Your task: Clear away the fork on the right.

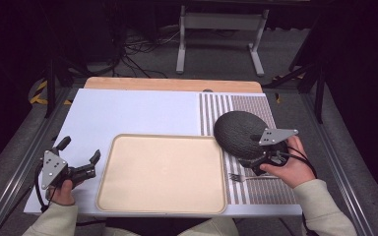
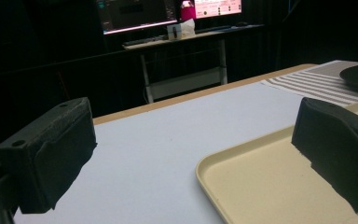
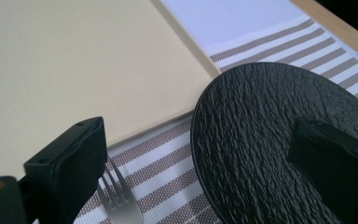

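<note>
The person wears pale beige sleeves (image 1: 320, 206). Each gripper, left (image 1: 81, 157) and right (image 1: 256, 164), is black with blocky fingers (image 2: 51, 158), a grey three-cornered plate behind them, and a black cable.

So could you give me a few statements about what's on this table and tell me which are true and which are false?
1. The beige tray has nothing on it. True.
2. The fork lies on the tray. False: it lies on the striped mat, right of the tray.
3. The black plate sits on the striped mat. True.
4. The left gripper holds the fork. False: its jaws are open, holding nothing, left of the tray.
5. The right gripper has open jaws at the plate's near edge. True.
</note>
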{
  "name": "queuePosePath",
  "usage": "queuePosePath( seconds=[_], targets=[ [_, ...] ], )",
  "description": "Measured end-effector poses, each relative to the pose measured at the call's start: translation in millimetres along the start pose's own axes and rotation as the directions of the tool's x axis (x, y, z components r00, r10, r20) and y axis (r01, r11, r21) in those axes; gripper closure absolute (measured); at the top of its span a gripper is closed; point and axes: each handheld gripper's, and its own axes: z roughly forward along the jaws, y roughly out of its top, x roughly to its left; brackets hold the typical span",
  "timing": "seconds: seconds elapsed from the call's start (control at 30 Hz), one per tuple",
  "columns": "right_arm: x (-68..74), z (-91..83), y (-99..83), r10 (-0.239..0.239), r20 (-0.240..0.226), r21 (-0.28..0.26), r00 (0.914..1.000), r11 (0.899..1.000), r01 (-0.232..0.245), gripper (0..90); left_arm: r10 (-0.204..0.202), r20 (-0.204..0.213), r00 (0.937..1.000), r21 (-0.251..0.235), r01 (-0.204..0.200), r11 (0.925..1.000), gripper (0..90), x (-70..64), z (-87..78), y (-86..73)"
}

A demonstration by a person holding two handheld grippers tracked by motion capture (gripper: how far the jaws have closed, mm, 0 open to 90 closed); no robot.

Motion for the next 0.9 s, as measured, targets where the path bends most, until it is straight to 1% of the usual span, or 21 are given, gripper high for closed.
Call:
queuePosePath(
  seconds=[0.07, 0.1, 0.13, 0.2, 0.3, 0.33, 0.43, 0.47, 0.5, 0.57, 0.7, 0.73, 0.8, 0.83, 0.87, 0.9],
  targets=[
    [0.6, 1.4, 0.5, -0.023, -0.006, 0.029, 0.9997, 0.999, 0.023, 5.5, 0.000, 0.000, 1.0000, 0.000, 0.000, 1.0000, 0.4, 0.0, -0.1, 0.0],
    [0.6, 1.4, 0.5, -0.023, -0.006, 0.029, 0.9997, 0.999, 0.023, 5.5, 0.000, 0.000, 1.0000, 0.000, 0.000, 1.0000, 0.4, 0.1, -0.1, 0.0],
    [0.6, 2.0, 0.6, -0.035, -0.008, 0.045, 0.9994, 0.998, 0.035, 5.8, 0.000, 0.001, 1.0000, 0.000, 0.000, 1.0000, 0.4, 0.1, 0.0, -0.1],
    [0.3, 4.2, 0.2, -0.053, -0.019, 0.087, 0.9984, 0.995, 0.054, 5.7, -0.002, 0.000, 1.0000, 0.000, 0.002, 1.0000, 0.4, -0.1, 0.1, -0.1],
    [0.3, 6.6, 0.2, -0.067, -0.028, 0.129, 0.9973, 0.989, 0.070, 5.7, -0.002, 0.001, 1.0000, 0.000, 0.002, 1.0000, 0.4, -0.1, 0.1, -0.1],
    [0.5, 7.2, 0.3, -0.071, -0.028, 0.138, 0.9971, 0.988, 0.074, 5.7, -0.002, 0.000, 1.0000, 0.000, 0.002, 1.0000, 0.4, -0.1, 0.1, -0.1],
    [1.1, 9.9, 0.2, -0.088, -0.044, 0.179, 0.9952, 0.979, 0.094, 5.7, -0.001, 0.000, 1.0000, 0.000, 0.001, 1.0000, 0.4, -0.3, 0.2, -0.1],
    [1.1, 9.9, 0.2, -0.088, -0.044, 0.179, 0.9952, 0.979, 0.094, 5.7, -0.001, 0.000, 1.0000, 0.000, 0.001, 1.0000, 0.4, -0.3, 0.2, -0.1],
    [1.2, 10.7, 0.2, -0.091, -0.052, 0.191, 0.9945, 0.977, 0.099, 5.7, 0.001, 0.001, 1.0000, 0.000, -0.001, 1.0000, 0.4, -0.3, 0.2, -0.1],
    [1.6, 13.2, 0.0, -0.105, -0.071, 0.231, 0.9919, 0.966, 0.119, 5.7, -0.001, 0.002, 1.0000, 0.000, 0.001, 1.0000, 0.4, -0.2, 0.1, 0.0],
    [3.3, 17.9, -1.3, -0.115, -0.096, 0.265, 0.9888, 0.955, 0.136, 5.8, -0.002, 0.002, 1.0000, 0.001, 0.002, 1.0000, 0.4, -0.1, 0.1, -0.1],
    [3.3, 17.9, -1.3, -0.115, -0.096, 0.265, 0.9888, 0.955, 0.136, 5.8, -0.001, 0.002, 1.0000, 0.001, 0.001, 1.0000, 0.4, -0.2, 0.2, -0.1],
    [4.4, 21.5, -2.9, -0.116, -0.107, 0.284, 0.9875, 0.948, 0.142, 5.9, -0.001, 0.003, 1.0000, 0.000, 0.001, 1.0000, 0.4, -0.2, 0.2, -0.1],
    [4.8, 23.4, -3.9, -0.116, -0.119, 0.297, 0.9861, 0.944, 0.147, 6.0, -0.001, 0.003, 1.0000, 0.000, 0.001, 1.0000, 0.4, -0.2, 0.2, -0.1],
    [4.8, 26.0, -5.5, -0.125, -0.126, 0.315, 0.9842, 0.936, 0.159, 6.1, -0.002, 0.002, 1.0000, 0.000, 0.002, 1.0000, 0.4, -0.2, 0.2, -0.1],
    [4.8, 26.0, -5.5, -0.125, -0.126, 0.315, 0.9842, 0.936, 0.159, 6.1, -0.003, 0.002, 1.0000, 0.000, 0.003, 1.0000, 0.4, -0.2, 0.3, -0.2]
  ],
)
